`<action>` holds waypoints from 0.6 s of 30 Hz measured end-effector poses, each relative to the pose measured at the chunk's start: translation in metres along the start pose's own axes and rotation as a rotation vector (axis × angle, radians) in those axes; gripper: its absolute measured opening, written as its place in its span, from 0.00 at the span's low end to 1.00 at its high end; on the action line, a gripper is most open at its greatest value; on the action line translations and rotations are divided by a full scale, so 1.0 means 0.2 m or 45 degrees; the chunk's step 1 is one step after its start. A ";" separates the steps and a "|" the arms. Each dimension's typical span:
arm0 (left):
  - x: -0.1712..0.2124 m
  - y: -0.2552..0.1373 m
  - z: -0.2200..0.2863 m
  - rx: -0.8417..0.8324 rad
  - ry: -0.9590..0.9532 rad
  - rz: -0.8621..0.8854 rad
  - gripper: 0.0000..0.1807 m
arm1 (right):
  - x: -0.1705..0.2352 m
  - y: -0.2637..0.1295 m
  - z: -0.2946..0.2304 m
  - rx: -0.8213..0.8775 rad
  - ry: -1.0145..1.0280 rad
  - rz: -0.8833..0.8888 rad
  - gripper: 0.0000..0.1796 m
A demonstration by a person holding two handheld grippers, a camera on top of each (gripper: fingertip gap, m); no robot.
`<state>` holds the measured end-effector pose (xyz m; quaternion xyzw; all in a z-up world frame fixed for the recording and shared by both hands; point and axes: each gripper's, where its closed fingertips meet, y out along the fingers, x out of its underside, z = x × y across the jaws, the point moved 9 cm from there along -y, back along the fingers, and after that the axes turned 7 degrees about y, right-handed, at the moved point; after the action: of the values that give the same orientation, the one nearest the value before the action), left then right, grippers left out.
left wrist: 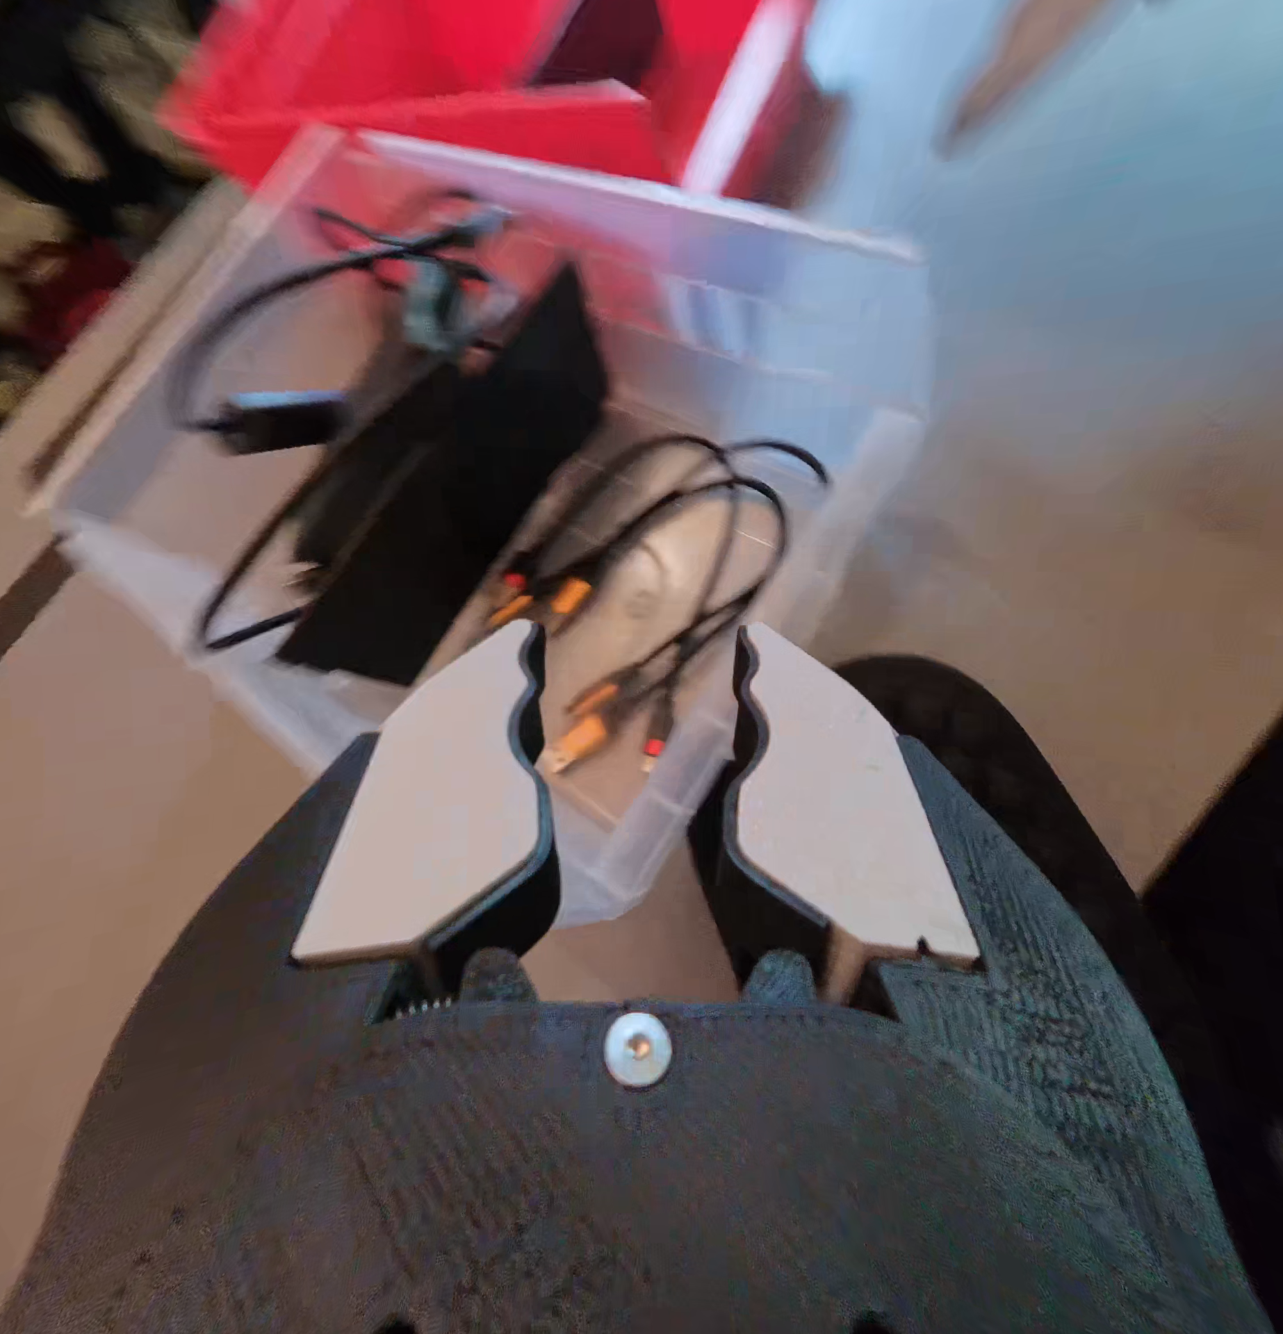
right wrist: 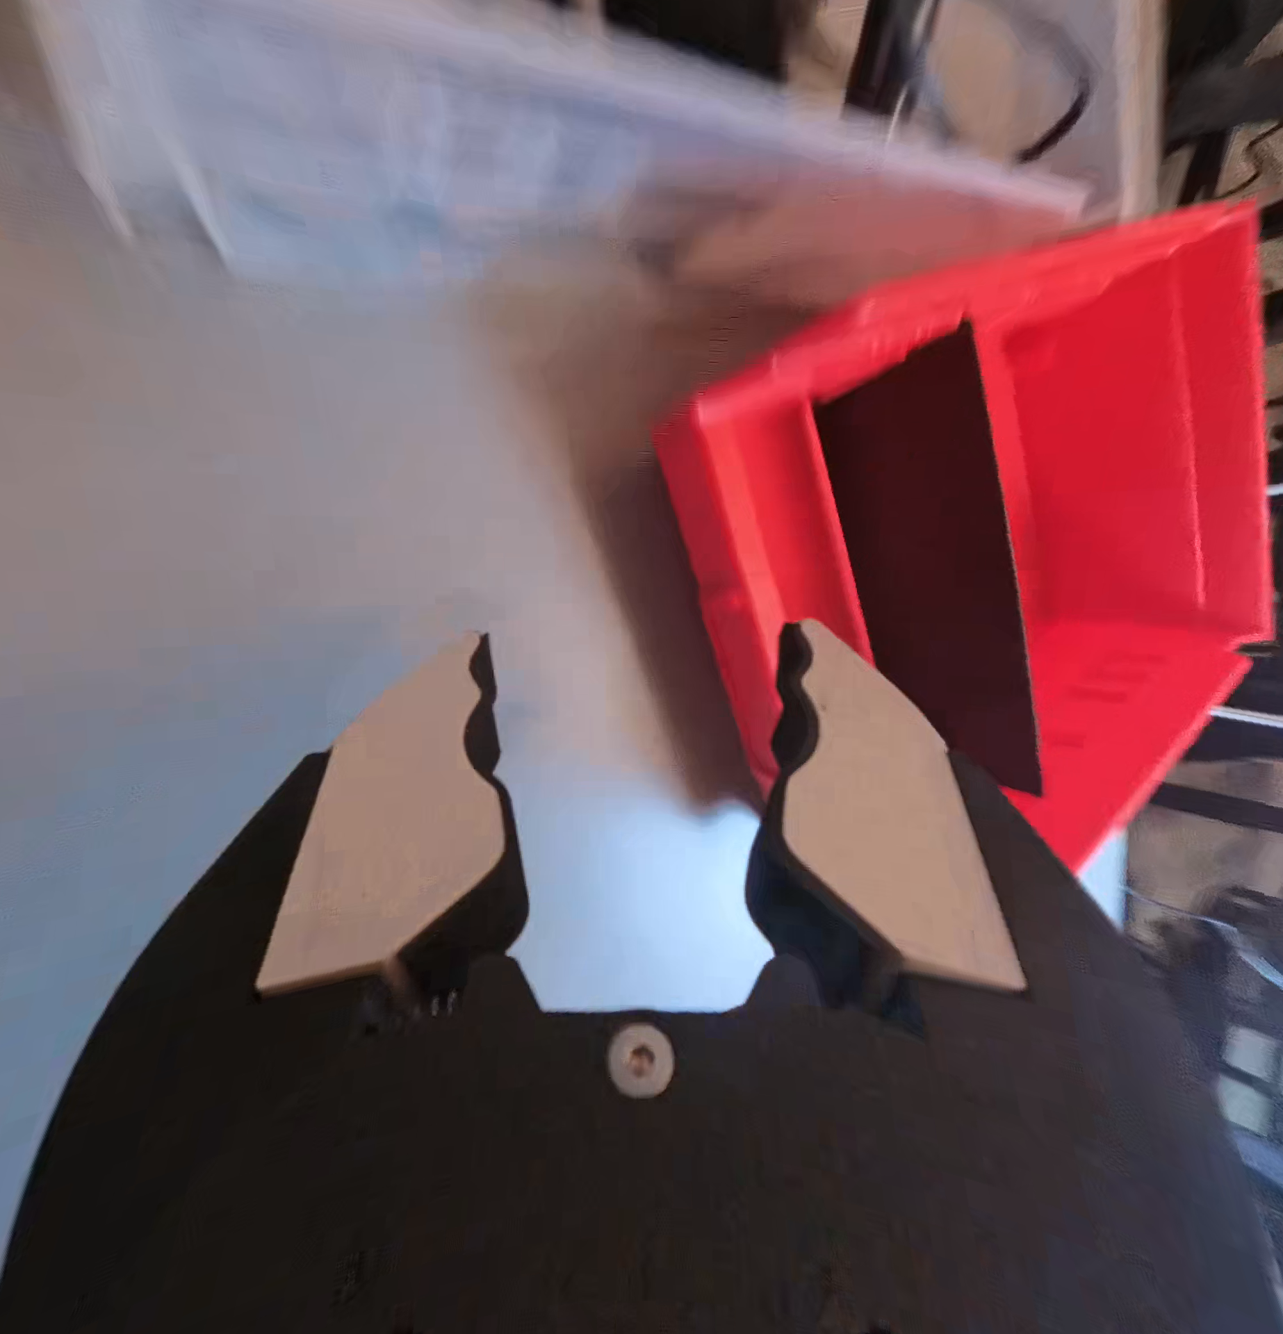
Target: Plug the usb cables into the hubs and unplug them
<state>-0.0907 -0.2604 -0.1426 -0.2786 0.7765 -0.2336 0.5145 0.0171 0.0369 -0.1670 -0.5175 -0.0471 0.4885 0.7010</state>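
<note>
In the left wrist view a clear plastic bin [left wrist: 790, 303] holds several black USB cables [left wrist: 703, 505] with orange and red plugs [left wrist: 579, 742]. A dark hub [left wrist: 285, 415] with its cable lies at the bin's far left, beside a black flat pad [left wrist: 465, 462]. My left gripper [left wrist: 637, 635] is open and empty, just above the bin's near corner and over the plugs. My right gripper [right wrist: 637, 639] is open and empty over the pale table [right wrist: 227, 541]. Both views are blurred by motion.
A red bin [right wrist: 1101, 462] with a dark panel inside stands to the right of my right gripper, and it also shows behind the clear bin in the left wrist view [left wrist: 422, 79]. A black rounded object [left wrist: 978, 729] lies right of my left gripper.
</note>
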 end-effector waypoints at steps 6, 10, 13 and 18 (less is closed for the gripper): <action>-0.04 0.40 0.13 0.282 0.420 -0.504 0.35 | 0.12 0.30 0.17 0.014 -0.372 -0.288 0.34; -0.08 0.51 0.15 0.458 0.384 -0.475 0.15 | 0.15 0.27 0.19 0.006 -0.274 -0.211 0.18; -0.08 0.54 0.13 0.396 0.335 -0.435 0.15 | 0.23 0.19 0.14 -0.005 -0.200 -0.186 0.18; -0.07 0.54 0.13 0.315 0.287 -0.398 0.16 | 0.35 0.00 -0.07 0.070 -0.035 -0.169 0.19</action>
<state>-0.0833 -0.1746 -0.2131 -0.3024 0.7420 -0.4335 0.4124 0.0624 0.0787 -0.2049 -0.4871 -0.0774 0.4491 0.7450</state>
